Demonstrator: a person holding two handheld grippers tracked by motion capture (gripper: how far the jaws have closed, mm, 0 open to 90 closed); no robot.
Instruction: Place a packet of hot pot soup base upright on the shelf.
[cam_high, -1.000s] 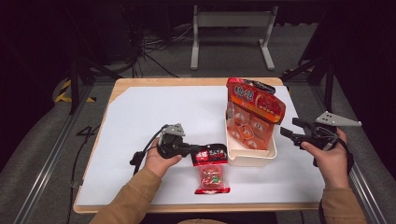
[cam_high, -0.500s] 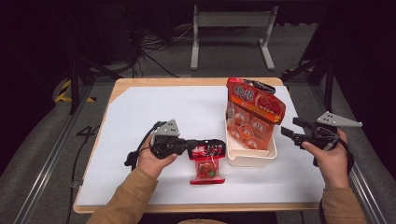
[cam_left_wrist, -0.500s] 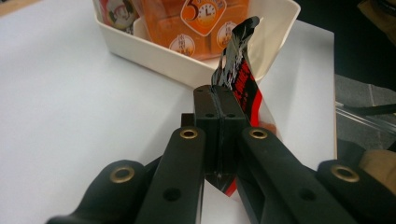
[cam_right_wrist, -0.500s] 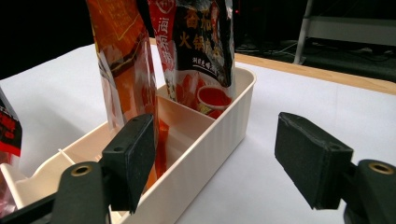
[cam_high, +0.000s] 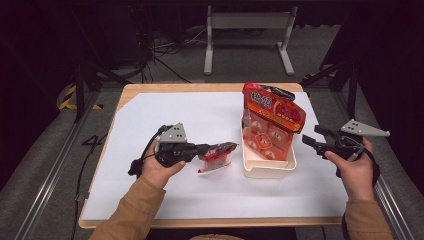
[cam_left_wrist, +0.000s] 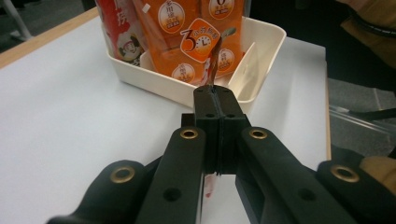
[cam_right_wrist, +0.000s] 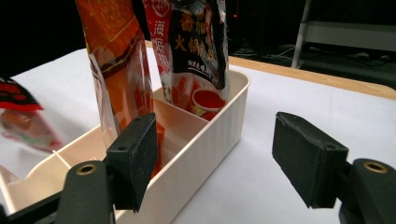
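While the left hand holds its load clear of the sheet, the scene reads as follows.

Left gripper: at centre-left of the high view, lying level and pointing toward the right of the frame; its fingers are pressed fully together on the top edge of a small red sauce packet.

Sauce packet: hangs from those fingers, off the white sheet, just left of the cream bin and apart from it. In the left gripper view its edge sticks up thin between the closed fingers, with the bin right ahead.

Right gripper: at the right edge of the desk in the high view, pointing left at the bin; its fingers stand wide apart with nothing between them, and they have just been closing a little. In the right gripper view the bin's ribbed wall sits beside the left finger.

Cream bin: right of centre, with dividers inside.

Orange pouches: stand upright in the bin, leaning a little, taller than its rim.

Desk: wooden, covered by a white sheet.
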